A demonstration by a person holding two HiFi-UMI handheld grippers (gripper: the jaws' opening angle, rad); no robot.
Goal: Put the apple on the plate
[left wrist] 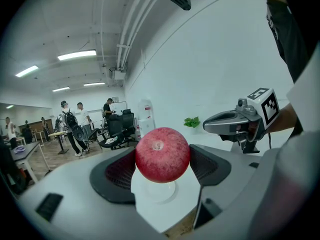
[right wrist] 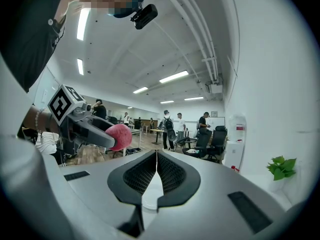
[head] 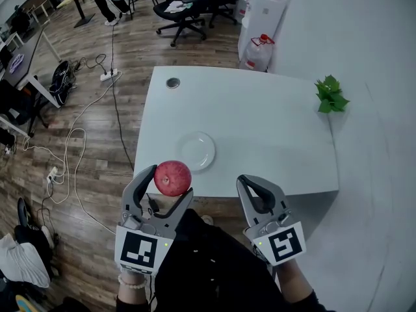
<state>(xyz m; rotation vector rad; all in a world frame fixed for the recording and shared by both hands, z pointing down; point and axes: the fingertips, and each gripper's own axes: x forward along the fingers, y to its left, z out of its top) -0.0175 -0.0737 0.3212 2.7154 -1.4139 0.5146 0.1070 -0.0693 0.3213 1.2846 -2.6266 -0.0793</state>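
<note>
Apple (head: 172,177): round, deep red to pink, skin finely speckled with pale flecks; in the left gripper view (left wrist: 162,154) a pale stem dimple faces the camera. Held in the air over the near edge of the table (head: 260,122), just beside the plate (head: 197,151) on its near-left side, not touching it

Left gripper (head: 170,182): jaws parted to the apple's width and clamped on it, one dark ribbed pad on each side (left wrist: 162,159); marker cube toward the person

Right gripper (head: 243,179): jaws closed, pads meeting along their length, nothing between them (right wrist: 156,154); held off the near table edge, right of the plate and well apart from the apple

Plate: white, round, bare, flat on the table near its front edge; in the left gripper view it lies beyond and below the apple (left wrist: 160,191)

Table: white, rounded corners, small round dark fitting (head: 173,82) at the far left

Plant (head: 331,95): green leaves, far right edge, against the white wall

Surroundings: wood floor with cables (head: 71,148), office chairs (head: 185,15), water bottle (head: 258,52)
</note>
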